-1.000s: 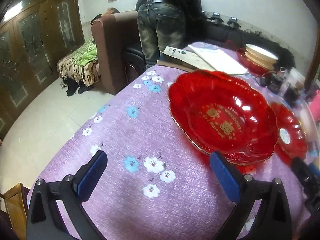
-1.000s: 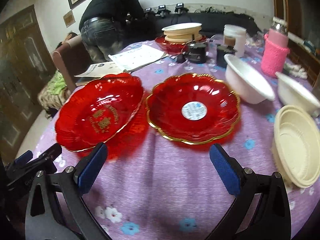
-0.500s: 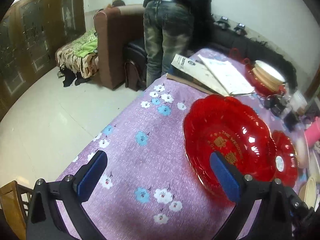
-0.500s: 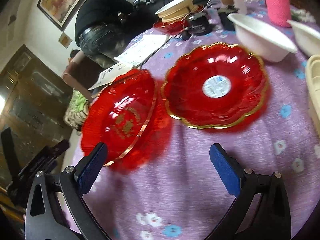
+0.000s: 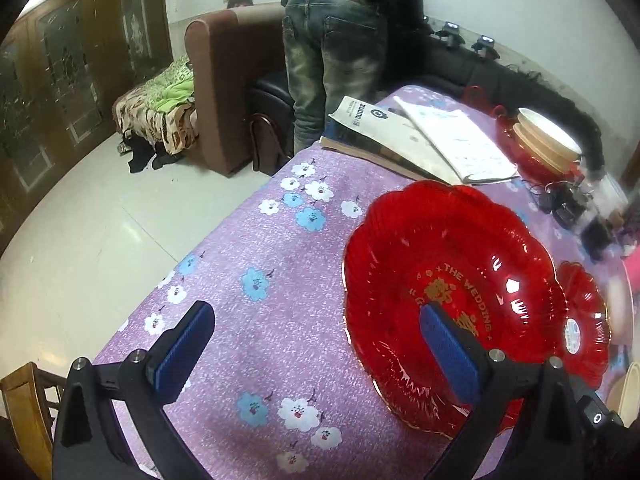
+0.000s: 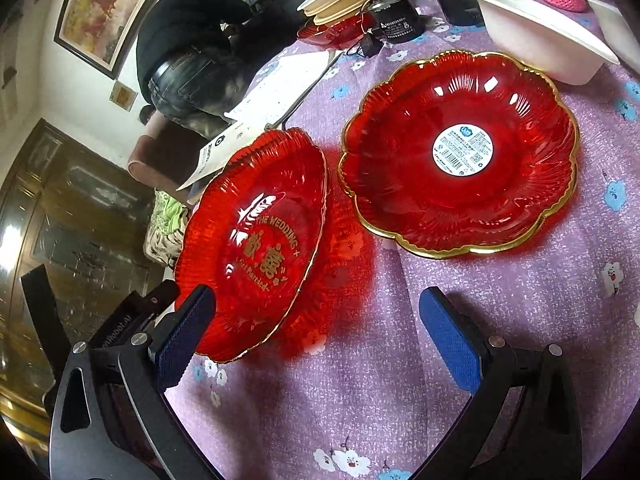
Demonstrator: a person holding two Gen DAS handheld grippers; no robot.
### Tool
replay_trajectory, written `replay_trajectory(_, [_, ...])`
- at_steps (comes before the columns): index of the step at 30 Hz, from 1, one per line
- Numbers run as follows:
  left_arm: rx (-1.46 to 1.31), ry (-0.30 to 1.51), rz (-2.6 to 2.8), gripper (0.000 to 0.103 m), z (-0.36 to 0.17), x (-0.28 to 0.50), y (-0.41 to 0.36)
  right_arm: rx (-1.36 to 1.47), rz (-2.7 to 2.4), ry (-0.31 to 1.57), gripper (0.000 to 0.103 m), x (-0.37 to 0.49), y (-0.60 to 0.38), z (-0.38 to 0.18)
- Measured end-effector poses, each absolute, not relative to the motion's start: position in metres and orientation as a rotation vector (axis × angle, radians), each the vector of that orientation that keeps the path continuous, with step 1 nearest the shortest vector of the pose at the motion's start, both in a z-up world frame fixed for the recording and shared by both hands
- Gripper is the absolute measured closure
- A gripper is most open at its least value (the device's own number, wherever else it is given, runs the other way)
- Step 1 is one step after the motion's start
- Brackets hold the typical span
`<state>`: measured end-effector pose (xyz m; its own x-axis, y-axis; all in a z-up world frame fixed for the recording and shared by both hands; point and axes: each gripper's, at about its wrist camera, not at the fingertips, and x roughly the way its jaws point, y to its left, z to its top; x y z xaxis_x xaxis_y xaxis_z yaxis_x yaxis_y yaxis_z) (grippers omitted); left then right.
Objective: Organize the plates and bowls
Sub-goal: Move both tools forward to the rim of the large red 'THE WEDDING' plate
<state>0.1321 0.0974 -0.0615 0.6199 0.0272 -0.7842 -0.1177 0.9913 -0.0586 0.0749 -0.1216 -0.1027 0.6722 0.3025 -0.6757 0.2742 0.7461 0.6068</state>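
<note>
My left gripper [image 5: 316, 344] is spread wide, nothing between the pads. Its right-hand pad sits in front of the wedding plate [image 5: 452, 292], lower right of the left wrist frame; whether it touches I can't tell. The left-hand pad is over bare purple floral cloth of the desk [image 5: 256, 240].

My right gripper [image 6: 316, 332] is also wide open and empty, over cloth at the bottom of its frame. The wedding plate [image 6: 256, 240] is at left centre there, tilted with its left edge raised, its lower rim just beside my left-hand pad. Contact is unclear. The left gripper's body [image 6: 132, 320] shows at lower left, next to that plate's edge.

The gold-rimmed red plate [image 6: 460, 152] with a round white sticker lies flat in the upper right of the right wrist frame, beside the wedding plate and apart from both pads. A white bowl [image 6: 536, 36] sits behind it at the top right. A stack of cream plates on a red dish [image 6: 340, 0] is at top centre. A person [image 5: 344, 52] is bent over at the desk's far end, top centre of the left view.
</note>
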Motion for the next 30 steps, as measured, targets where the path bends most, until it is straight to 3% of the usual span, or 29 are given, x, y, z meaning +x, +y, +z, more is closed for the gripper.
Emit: replay_trajectory(30, [-0.086,0.861,0.07,0.001,-0.06,0.134,0.087,0.756,0.014,0.88,0.0,0.095,-0.111,-0.109])
